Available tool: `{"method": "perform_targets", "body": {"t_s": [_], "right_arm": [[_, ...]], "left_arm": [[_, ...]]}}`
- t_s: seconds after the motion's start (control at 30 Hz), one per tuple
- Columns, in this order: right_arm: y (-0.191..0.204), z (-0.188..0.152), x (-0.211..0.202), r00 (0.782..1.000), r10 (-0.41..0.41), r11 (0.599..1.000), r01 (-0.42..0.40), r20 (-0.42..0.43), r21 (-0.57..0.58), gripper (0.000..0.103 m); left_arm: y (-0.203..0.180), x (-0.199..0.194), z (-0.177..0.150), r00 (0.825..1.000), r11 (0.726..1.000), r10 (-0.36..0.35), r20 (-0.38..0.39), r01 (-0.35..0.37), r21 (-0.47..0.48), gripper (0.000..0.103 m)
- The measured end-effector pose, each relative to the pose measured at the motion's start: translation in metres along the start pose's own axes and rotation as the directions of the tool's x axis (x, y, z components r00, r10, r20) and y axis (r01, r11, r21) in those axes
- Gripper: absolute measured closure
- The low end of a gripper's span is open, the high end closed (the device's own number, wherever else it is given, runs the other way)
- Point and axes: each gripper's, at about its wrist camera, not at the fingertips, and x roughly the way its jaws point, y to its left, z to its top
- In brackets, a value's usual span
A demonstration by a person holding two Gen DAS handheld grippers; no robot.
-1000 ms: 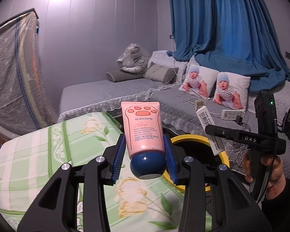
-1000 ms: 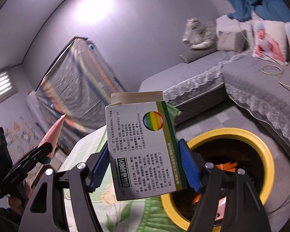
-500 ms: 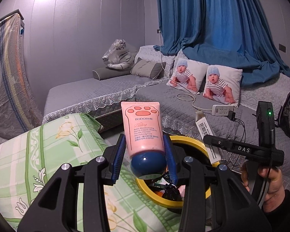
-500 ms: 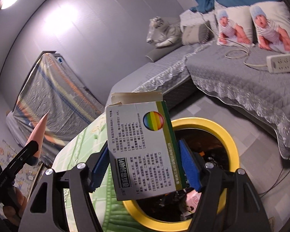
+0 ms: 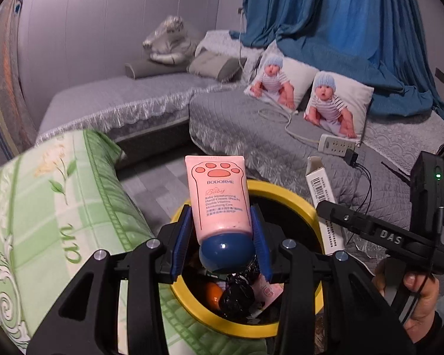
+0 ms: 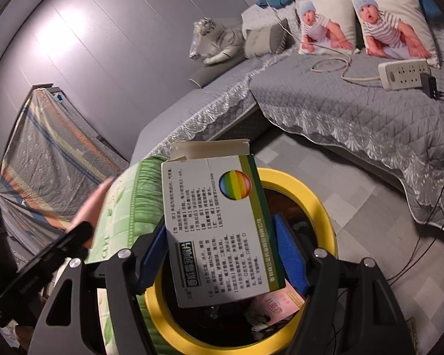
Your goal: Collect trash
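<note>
Both tongs (image 5: 220,239) (image 6: 222,254) grip trash above the yellow bin (image 5: 299,195).

My left gripper (image 5: 220,236) is black plastic with blue ribbed pads (image 5: 180,244) and silver screws at the finger pivots. My right gripper (image 6: 222,251) matches it; seen from the side its body reads "DAS" beside a green light. A dark cuff, possibly a sleeve (image 5: 429,330), covers my right wrist.
</note>
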Motion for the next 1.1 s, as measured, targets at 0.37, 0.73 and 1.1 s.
{"method": "perform_targets", "body": {"t_s": [0.37, 0.73, 1.1], "right_arm": [[-0.008, -0.001, 0.019, 0.998, -0.048, 0.998, 0.050, -0.051, 0.034, 0.036], [0.004, 0.010, -0.006, 0.992, -0.128, 0.991, 0.127, 0.021, 0.042, 0.014], [0.051, -0.016, -0.011, 0.962, -0.251, 0.963, 0.260, 0.108, -0.078, 0.008]], "left_arm": [[0.022, 0.053, -0.010, 0.992, 0.994, -0.037, -0.118, 0.025, -0.105, 0.063], [0.057, -0.021, 0.001, 0.998, 0.978, -0.006, 0.058, 0.018, -0.209, 0.009], [0.106, -0.178, -0.033, 0.890, 0.942, 0.312, 0.332, -0.243, -0.233, 0.008]]}}
